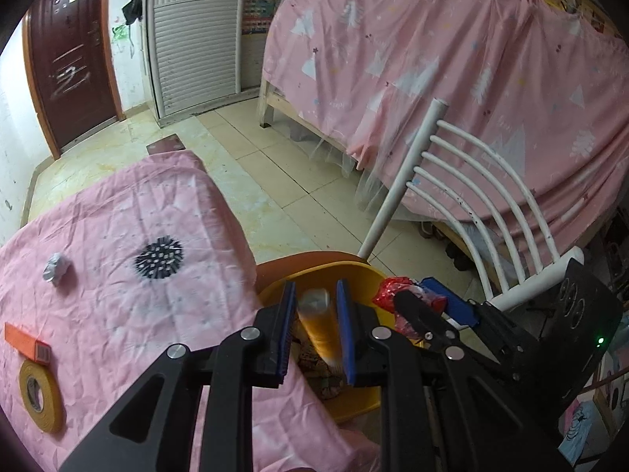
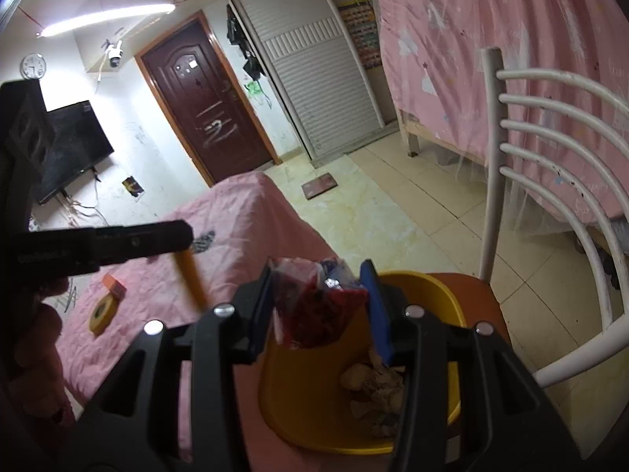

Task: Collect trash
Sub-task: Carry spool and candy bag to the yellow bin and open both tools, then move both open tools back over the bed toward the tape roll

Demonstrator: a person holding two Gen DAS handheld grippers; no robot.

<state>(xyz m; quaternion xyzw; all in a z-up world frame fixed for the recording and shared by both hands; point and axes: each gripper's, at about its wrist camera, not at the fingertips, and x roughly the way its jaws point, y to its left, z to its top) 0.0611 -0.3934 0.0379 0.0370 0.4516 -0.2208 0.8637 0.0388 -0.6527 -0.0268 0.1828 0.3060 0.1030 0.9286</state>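
Both grippers hang directly over the yellow bin, left gripper clamped on a yellow tube standing near-upright, right gripper clamped on a red wrapper.

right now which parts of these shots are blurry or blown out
Left wrist view: the yellow tube in the left gripper is motion-smeared, room sharp. Right wrist view: ceiling light glares white, red wrapper slightly soft; both bend at edges.
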